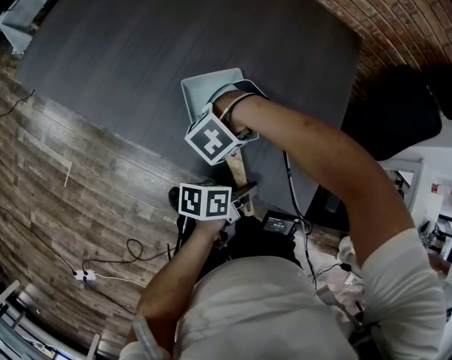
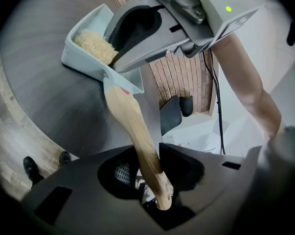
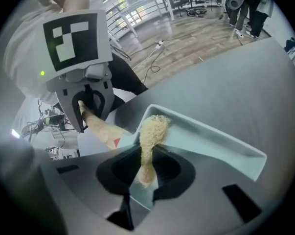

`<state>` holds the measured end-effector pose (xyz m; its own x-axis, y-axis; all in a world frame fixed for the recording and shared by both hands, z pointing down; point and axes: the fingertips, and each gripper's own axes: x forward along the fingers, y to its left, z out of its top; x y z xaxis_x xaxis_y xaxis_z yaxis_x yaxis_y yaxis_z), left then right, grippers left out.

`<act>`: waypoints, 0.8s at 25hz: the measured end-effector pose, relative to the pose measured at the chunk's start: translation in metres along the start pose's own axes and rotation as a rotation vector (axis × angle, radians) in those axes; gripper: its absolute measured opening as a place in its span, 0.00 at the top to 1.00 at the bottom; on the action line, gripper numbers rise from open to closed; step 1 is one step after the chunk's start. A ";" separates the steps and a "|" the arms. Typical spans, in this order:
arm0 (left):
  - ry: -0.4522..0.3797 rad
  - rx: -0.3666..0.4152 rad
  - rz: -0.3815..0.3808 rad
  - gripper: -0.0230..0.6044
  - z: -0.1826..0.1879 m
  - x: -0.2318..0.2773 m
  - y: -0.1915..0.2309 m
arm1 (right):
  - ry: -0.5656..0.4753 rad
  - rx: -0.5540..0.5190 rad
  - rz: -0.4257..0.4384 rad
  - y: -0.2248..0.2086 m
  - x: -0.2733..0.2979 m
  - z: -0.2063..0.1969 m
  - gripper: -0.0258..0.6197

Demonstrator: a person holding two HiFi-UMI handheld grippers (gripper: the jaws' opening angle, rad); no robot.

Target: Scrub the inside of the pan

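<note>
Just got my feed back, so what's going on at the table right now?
A person works with two handheld grippers. The left gripper is clamped on the wooden handle of the pale blue pan, holding it over the dark table. The right gripper grips a beige fibrous scrubber, whose end lies inside the pan.

The left gripper has its dark jaws closed on the end of a tapered light wooden handle. The handle runs up and away to a pale blue-grey square pan, which rests tilted on the dark grey table. Inside the pan lies a pale yellow fibrous scrubbing pad. The right gripper reaches down from above, its tips at the pad. A bare forearm shows at the right, with a red brick wall behind.
</note>
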<state>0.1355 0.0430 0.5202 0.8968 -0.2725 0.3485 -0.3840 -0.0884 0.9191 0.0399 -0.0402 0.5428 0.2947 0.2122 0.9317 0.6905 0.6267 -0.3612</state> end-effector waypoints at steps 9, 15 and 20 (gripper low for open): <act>-0.041 -0.035 0.013 0.77 0.001 0.000 0.001 | 0.153 -0.095 0.015 0.018 0.010 -0.031 0.85; -0.059 -0.059 0.013 0.78 0.001 -0.002 0.002 | 0.307 -0.184 0.003 0.025 0.014 -0.052 0.85; -0.079 -0.070 0.016 0.78 0.004 -0.003 0.004 | 0.326 -0.182 -0.010 0.026 0.016 -0.060 0.85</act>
<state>0.1307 0.0400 0.5219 0.8695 -0.3480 0.3506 -0.3797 -0.0166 0.9250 0.1025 -0.0650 0.5461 0.4622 -0.0615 0.8846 0.7920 0.4773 -0.3807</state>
